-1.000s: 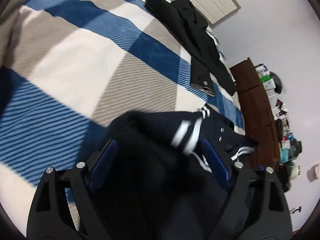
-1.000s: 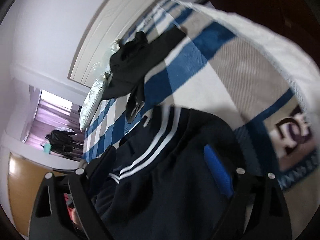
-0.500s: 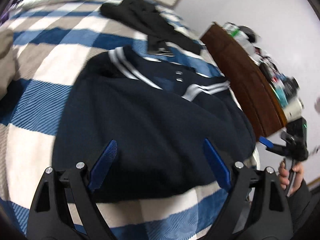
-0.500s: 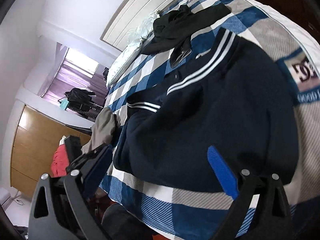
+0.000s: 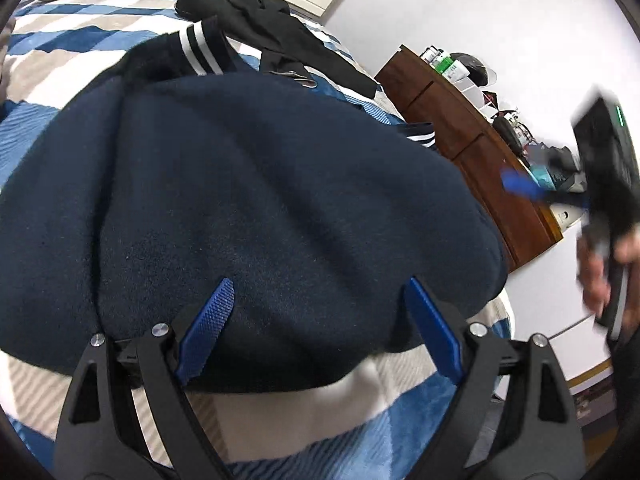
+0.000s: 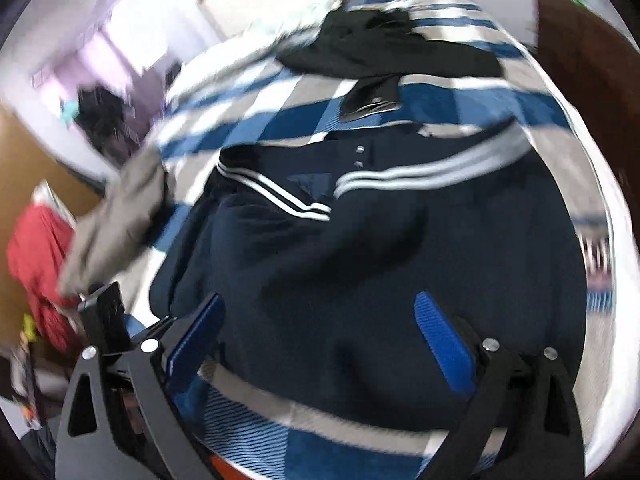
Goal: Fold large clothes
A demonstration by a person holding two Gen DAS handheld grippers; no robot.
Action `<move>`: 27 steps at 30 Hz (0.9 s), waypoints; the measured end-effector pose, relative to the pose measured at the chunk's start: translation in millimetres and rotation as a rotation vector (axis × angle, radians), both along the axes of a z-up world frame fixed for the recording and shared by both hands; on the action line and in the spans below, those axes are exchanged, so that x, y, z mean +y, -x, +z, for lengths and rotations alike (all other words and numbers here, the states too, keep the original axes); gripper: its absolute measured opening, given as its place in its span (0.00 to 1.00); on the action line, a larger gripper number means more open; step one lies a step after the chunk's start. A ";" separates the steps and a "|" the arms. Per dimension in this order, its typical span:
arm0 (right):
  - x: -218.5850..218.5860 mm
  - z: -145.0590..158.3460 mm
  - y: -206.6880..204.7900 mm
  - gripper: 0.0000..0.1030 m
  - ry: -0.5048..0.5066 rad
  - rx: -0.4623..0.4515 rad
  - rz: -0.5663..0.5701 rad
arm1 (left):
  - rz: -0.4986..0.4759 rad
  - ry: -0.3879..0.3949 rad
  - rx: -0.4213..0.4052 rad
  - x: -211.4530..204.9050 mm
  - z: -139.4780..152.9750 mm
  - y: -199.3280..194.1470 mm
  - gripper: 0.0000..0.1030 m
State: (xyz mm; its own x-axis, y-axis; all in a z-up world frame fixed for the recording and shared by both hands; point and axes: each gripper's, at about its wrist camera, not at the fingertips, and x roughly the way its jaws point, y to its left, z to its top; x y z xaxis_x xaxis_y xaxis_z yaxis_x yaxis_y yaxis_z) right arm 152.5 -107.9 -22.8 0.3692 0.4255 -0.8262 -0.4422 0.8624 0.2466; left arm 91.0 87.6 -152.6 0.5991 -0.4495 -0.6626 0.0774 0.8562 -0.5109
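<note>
You've got the navy jacket lying on the bed, spread over the blue, white and grey checked cover. It's dark, fleecy cloth, bunched into a rounded heap with soft creases across the back, not flat. See the white double stripes on the ribbed trim: one band runs along the far edge, and a second one angles down across the middle where the cloth is turned over on itself. Two small metal snaps sit between those bands near the far edge. From your left camera the jacket fills most of the view, with a striped cuff sticking up at the far side.
</note>
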 end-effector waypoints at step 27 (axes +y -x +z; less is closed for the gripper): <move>11.7 -20.2 -117.7 0.14 0.030 -0.049 -0.153 | -0.042 -0.167 -0.100 -3.4 8.7 -13.2 0.87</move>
